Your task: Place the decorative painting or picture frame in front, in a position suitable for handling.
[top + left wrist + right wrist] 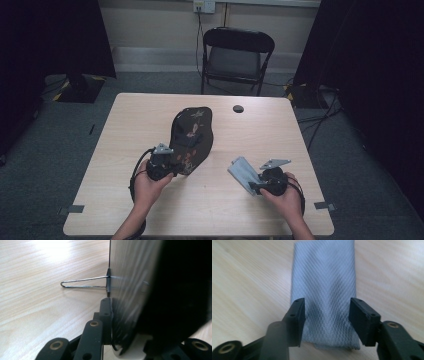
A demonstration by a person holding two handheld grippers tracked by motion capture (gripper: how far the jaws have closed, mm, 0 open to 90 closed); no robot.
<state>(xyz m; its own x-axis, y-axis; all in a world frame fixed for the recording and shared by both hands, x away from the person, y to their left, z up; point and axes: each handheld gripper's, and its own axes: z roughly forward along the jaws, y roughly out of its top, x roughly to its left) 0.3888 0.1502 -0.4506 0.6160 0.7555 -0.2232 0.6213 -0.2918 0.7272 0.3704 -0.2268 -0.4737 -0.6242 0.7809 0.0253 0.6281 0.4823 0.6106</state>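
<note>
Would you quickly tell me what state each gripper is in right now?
Left gripper: shut on the dark patterned pouch.
Right gripper: open, jaws either side of the grey cloth lying on the table, not pressing it.

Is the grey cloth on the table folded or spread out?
Folded. The grey cloth lies as a narrow flat rectangle with straight edges, between the right gripper's open jaws.

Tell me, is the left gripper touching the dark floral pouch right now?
Touching. In the left gripper view the left gripper has its jaws clamped on the edge of the dark floral pouch; the high view shows it meeting the pouch's near end.
</note>
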